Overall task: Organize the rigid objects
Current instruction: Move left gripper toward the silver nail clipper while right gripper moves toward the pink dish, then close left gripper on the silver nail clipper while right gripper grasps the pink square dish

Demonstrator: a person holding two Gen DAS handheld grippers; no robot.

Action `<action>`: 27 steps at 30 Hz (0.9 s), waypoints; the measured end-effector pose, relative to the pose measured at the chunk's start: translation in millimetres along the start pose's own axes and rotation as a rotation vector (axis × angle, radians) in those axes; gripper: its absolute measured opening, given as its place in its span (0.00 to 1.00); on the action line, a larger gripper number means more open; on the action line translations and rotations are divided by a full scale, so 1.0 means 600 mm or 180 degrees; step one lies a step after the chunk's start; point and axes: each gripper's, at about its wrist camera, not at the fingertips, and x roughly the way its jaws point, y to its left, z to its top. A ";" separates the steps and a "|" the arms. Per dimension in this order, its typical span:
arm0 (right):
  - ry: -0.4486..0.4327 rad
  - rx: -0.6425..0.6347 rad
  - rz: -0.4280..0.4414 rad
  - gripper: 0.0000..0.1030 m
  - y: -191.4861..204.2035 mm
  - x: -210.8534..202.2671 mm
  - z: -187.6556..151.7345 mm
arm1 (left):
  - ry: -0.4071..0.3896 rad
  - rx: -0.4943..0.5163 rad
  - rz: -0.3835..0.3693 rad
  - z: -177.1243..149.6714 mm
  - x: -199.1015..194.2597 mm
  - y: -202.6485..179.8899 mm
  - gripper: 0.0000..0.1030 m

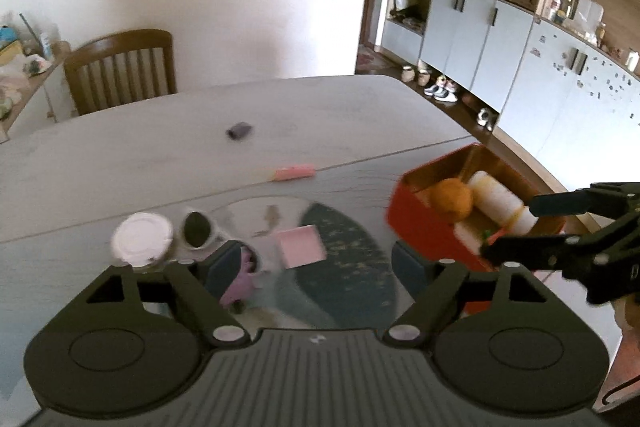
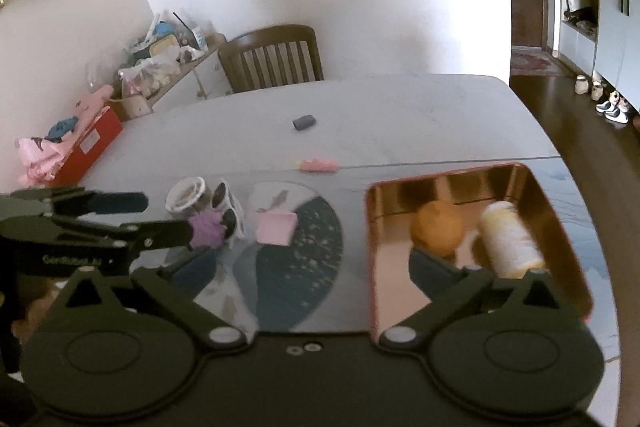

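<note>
Both views are pretty smeared, so small stuff is hard to read. The purple object [image 2: 206,231] is half hidden behind the left gripper [image 2: 168,217] in the right wrist view and behind a finger in the left wrist view, so what it is can't be told. The white bottle [image 2: 510,241] has its near end cut off by the right gripper [image 2: 316,267] linkage.

The red tin [image 2: 560,219] is seen open-topped at the table's right side. Inside it the bottle is lying on its side, long axis running from far to near, right beside an orange ball [image 2: 438,231]; whether they touch can't be called. The pink marker [image 2: 319,165] is laid crosswise out on the table [image 2: 400,115], and a small dark block [image 2: 303,123] is further back.

Near the left gripper a white-lidded cup [image 1: 141,242], sunglasses [image 1: 198,231] and a pink box [image 1: 302,246] are grouped on a round patterned mat [image 2: 304,259].

Both sets of jaws are spread wide with nothing gripped: the left over the mat, the right over the tin.

A wooden chair [image 2: 274,57] is tucked at the far side, white wall behind, cabinets [image 1: 480,39] off right, dark wood floor.
</note>
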 end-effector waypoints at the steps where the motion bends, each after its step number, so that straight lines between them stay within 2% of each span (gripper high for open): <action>1: 0.0003 0.0005 -0.0017 1.00 0.007 0.005 0.001 | -0.0006 -0.0011 0.0004 -0.004 -0.002 0.012 0.80; 10: 0.0056 -0.0036 -0.0209 1.00 0.069 0.072 0.007 | 0.0013 -0.0036 0.0124 -0.054 -0.016 0.104 0.80; 15: 0.0064 -0.0173 -0.0334 1.00 0.097 0.112 0.010 | 0.0124 -0.0177 0.0070 -0.082 -0.013 0.145 0.80; 27: 0.0255 -0.0389 -0.0721 0.97 0.108 0.229 0.020 | 0.0238 -0.0024 0.0031 -0.139 0.005 0.177 0.80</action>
